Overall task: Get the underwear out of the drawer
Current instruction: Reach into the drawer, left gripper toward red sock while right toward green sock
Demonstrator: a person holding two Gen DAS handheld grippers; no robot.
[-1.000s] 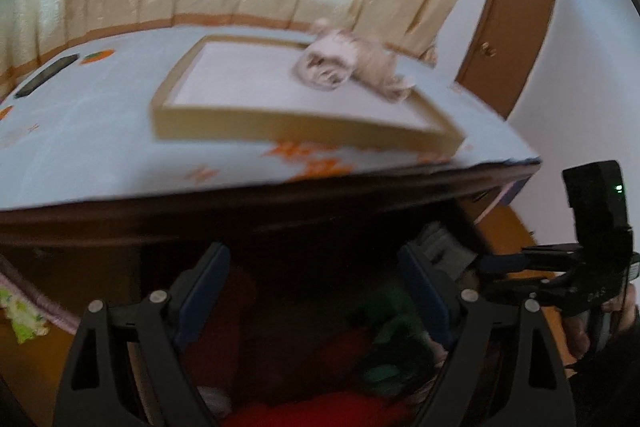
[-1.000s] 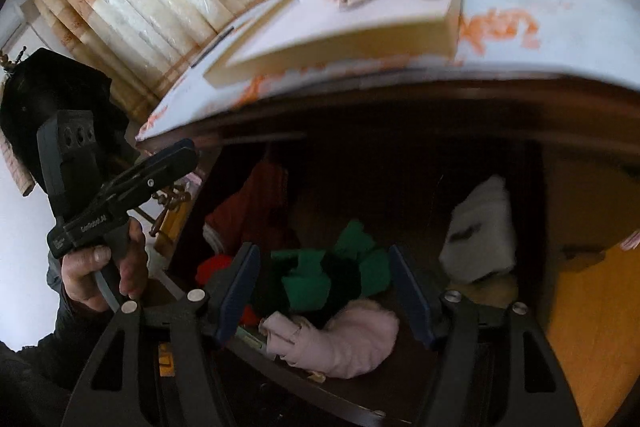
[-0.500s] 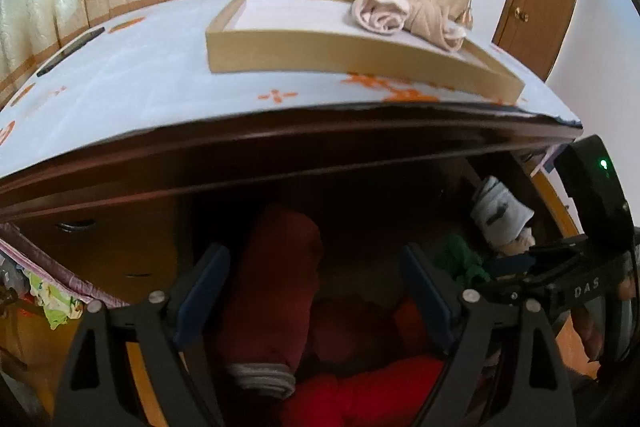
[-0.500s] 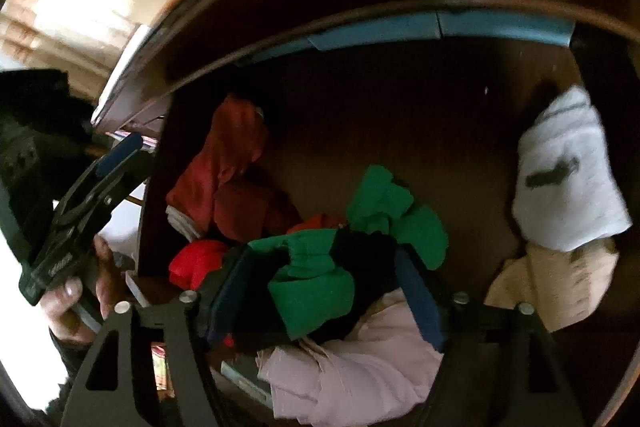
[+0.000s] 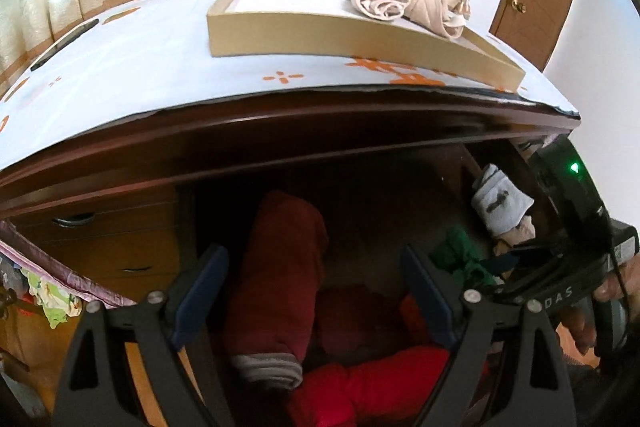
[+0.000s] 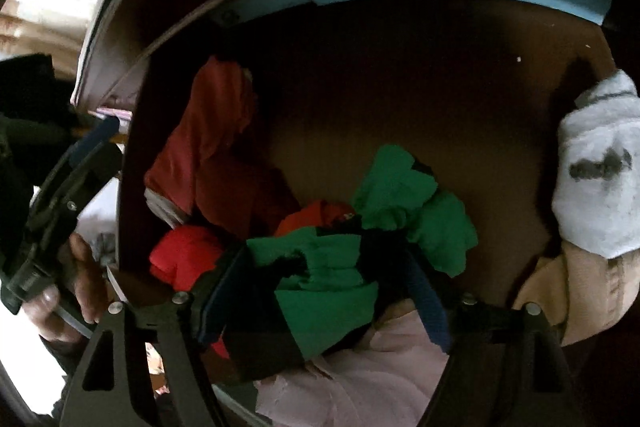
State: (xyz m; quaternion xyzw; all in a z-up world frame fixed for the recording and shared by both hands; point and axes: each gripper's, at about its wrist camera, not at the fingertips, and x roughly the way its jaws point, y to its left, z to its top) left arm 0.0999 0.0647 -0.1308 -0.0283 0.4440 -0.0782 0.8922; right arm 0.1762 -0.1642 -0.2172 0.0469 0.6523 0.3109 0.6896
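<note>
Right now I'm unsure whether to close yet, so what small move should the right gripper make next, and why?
Probably ease the right gripper a little further down, then close. Its jaws have just been opening and straddle the crumpled green and black cloth garment in the dark wooden drawer, but the blue pads do not look pressed on it.

Underwear (image 6: 328,291) in drawer (image 6: 440,99), below tray (image 5: 320,31).

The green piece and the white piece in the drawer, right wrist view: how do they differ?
The green piece is crumpled with black parts; the white piece is a tidy bundle with a dark mark. The green piece lies mid-drawer, over a pink garment; the white piece sits at the right wall, above a beige garment. The green piece lies between the fingers of the right gripper, whose jaws have just been opening; the white piece lies outside them. Both are still in the drawer.
</note>
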